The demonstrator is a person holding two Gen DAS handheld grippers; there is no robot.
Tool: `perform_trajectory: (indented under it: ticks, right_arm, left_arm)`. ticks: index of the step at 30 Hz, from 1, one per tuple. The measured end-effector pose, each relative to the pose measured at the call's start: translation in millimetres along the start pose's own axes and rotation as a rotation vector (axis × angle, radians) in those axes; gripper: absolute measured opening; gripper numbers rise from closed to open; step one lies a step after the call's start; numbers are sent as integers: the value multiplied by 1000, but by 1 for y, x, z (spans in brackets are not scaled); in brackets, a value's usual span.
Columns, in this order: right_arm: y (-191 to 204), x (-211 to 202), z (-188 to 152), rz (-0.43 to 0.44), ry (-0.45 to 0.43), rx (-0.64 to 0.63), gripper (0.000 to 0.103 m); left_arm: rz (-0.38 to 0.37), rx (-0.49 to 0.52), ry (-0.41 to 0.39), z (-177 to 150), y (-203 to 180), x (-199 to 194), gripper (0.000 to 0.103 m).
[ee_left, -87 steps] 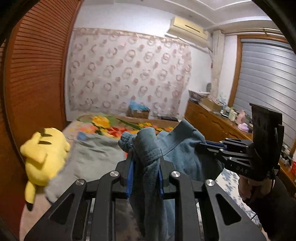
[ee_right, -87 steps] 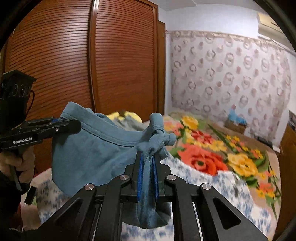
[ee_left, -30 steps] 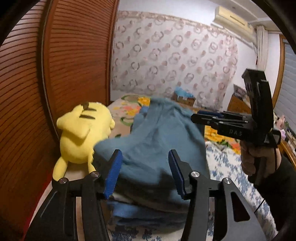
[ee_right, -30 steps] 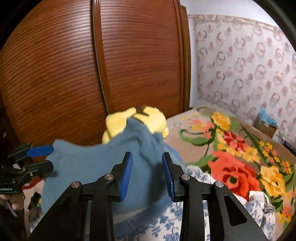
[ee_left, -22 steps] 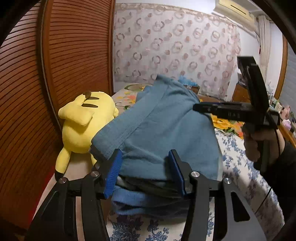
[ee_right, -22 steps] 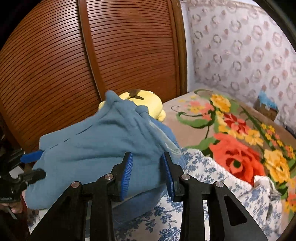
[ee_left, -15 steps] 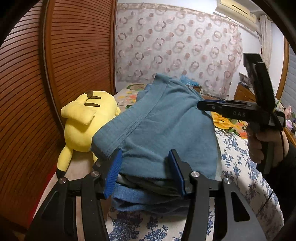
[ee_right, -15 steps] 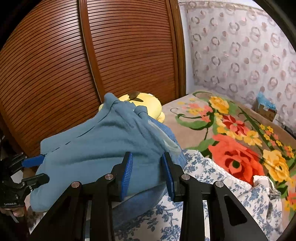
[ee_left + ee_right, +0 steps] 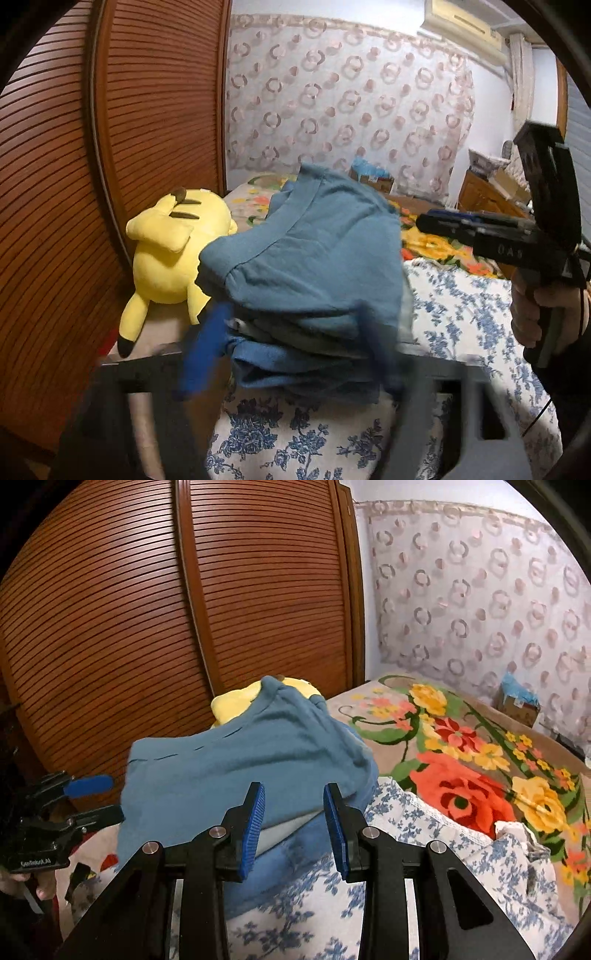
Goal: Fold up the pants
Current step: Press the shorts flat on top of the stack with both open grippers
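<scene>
The folded pants [image 9: 236,771] lie on a stack at the bed's [image 9: 436,842] corner beside a plush [image 9: 173,251]. Both the left claw [image 9: 288,350] and right claw [image 9: 293,827] gape wide, holding nothing. A louvered wardrobe [image 9: 184,609] stands alongside.

The folded pants [image 9: 236,771] pile and yellow plush [image 9: 173,254] crowd the wardrobe doors [image 9: 147,609]; floral blanket [image 9: 461,760] rightward lies open.

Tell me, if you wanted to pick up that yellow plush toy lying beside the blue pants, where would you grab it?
Probably the yellow plush toy is best taken by its leg, which sticks out toward the camera, clear of the blue pants. Come in from the near, left side: the pants overlap its right flank and the wooden wardrobe stands close behind.
</scene>
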State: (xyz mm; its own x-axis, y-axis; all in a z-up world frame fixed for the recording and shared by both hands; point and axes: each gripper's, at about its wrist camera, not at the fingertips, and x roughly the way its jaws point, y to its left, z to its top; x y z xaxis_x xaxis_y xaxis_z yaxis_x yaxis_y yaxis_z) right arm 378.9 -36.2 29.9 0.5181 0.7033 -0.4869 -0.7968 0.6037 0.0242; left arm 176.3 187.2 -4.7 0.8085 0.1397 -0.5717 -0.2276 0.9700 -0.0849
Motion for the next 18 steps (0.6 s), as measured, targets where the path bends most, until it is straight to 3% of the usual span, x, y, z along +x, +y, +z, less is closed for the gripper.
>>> perform_trajectory:
  ticks: [3,7,18]
  right_arm:
    - [6,-15,-7,1,-8,0,34]
    - [12,-32,-13,-1,-22,0,34]
    - [30,-71,-37,-18,-43,2,34]
  left_arm:
    - [-19,9,-8,0,-2,-10,86]
    - [20,28,-18,-2,-9,-20,86]
    - [-23,35,-72,-12,-21,-53,86]
